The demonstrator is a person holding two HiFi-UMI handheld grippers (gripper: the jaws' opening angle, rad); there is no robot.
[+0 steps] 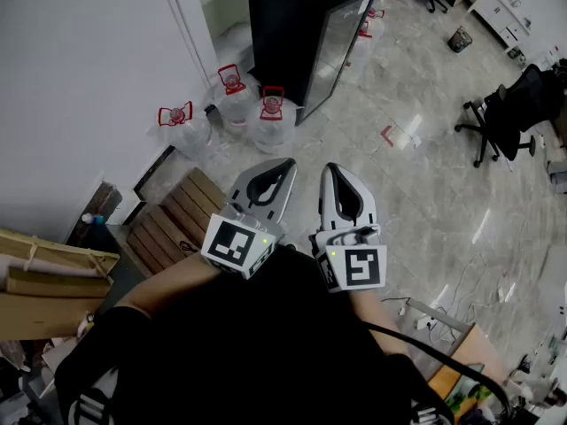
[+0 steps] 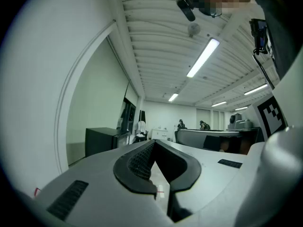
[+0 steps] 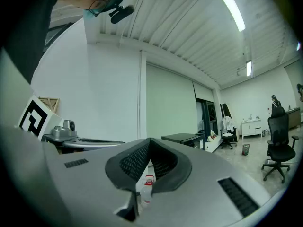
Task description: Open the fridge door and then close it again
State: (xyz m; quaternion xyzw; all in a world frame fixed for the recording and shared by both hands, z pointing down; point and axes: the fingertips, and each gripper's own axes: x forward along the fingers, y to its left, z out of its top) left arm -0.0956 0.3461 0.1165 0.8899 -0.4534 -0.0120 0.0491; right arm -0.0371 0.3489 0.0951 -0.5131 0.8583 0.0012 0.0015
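Bare floor separates the fridge from the left gripper and right gripper — side by side, jaws together, empty.

No words, brand names or numbers are showing clearly enough to be read in any view. The only printed signs are black-and-white patterns. A square marker is facing up on the cube of the left gripper, and a second marker is sitting on the cube of the right gripper. Both are carrying blocky shapes, not letters. A red mark is lying on the floor, bearing no lettering.
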